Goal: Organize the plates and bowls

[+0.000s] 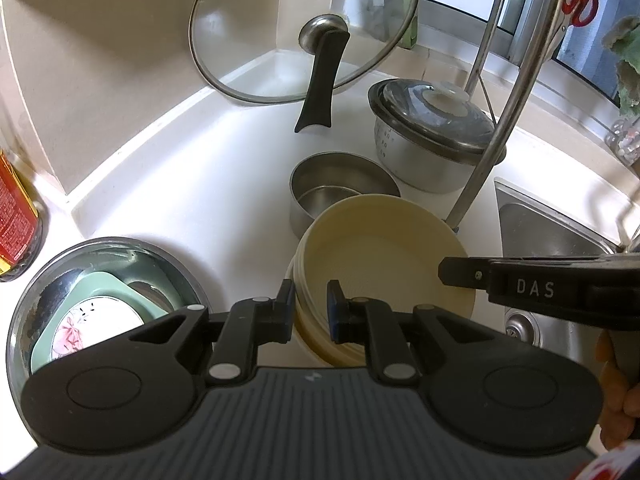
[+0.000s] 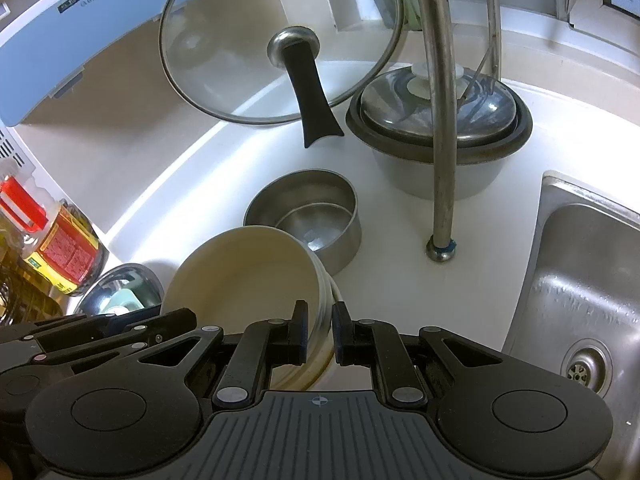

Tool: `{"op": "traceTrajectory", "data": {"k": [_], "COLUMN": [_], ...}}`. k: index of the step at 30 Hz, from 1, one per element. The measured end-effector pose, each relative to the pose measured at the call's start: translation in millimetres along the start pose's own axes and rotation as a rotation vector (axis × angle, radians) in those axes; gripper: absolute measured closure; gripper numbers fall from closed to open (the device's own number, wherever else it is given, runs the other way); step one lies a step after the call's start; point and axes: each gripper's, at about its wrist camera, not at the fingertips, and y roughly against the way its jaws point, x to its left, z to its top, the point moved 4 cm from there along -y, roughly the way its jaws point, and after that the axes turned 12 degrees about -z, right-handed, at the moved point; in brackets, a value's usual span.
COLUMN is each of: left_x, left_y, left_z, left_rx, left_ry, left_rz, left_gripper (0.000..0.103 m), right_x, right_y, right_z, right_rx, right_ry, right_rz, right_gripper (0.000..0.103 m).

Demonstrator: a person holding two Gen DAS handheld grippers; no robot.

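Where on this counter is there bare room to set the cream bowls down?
Bare counter lies between the glass lid, steel pan and wall. A smaller patch lies between faucet and sink. It is crowded around the pot.

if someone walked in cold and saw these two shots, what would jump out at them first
First, the stack of cream bowls at the centre of the white counter, gripped on opposite rims by the left gripper and the right gripper. Behind it, a big glass lid leans in the corner. Beside it stands a covered metal pot, with a steel sink at the right.
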Motion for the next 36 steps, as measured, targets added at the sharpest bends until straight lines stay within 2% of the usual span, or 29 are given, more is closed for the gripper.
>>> {"op": "traceTrajectory", "data": {"k": [16, 21, 25, 36], "left_x": [0.6, 0.2, -0.2, -0.4], "left_y": [-1.9, -2.2, 0.3, 6.7], "left_z": [0.3, 0.8, 1.3, 1.0], "left_rx": [0.012, 0.011, 0.002, -0.014], "left_ry": [0.017, 0.019, 0.019, 0.017], "left_rz": [-0.018, -0.020, -0.021, -0.012], "left_gripper": [0.085, 0.084, 0.082, 0.082], "right_x": [-2.5, -0.8, -0.2, 1.0], "right_y": [-5.8, -4.9, -1.2, 3.6], "right_z": [0.9, 0.9, 2.5, 4.7], "right_rx": [0.035, 0.031, 0.010, -0.015], "right_ry": [-0.023, -0.013, -0.007, 0.004], "right_rz": [0.002, 0.003, 0.010, 0.023], "right_gripper": [0.090, 0.087, 0.080, 0.080]}}
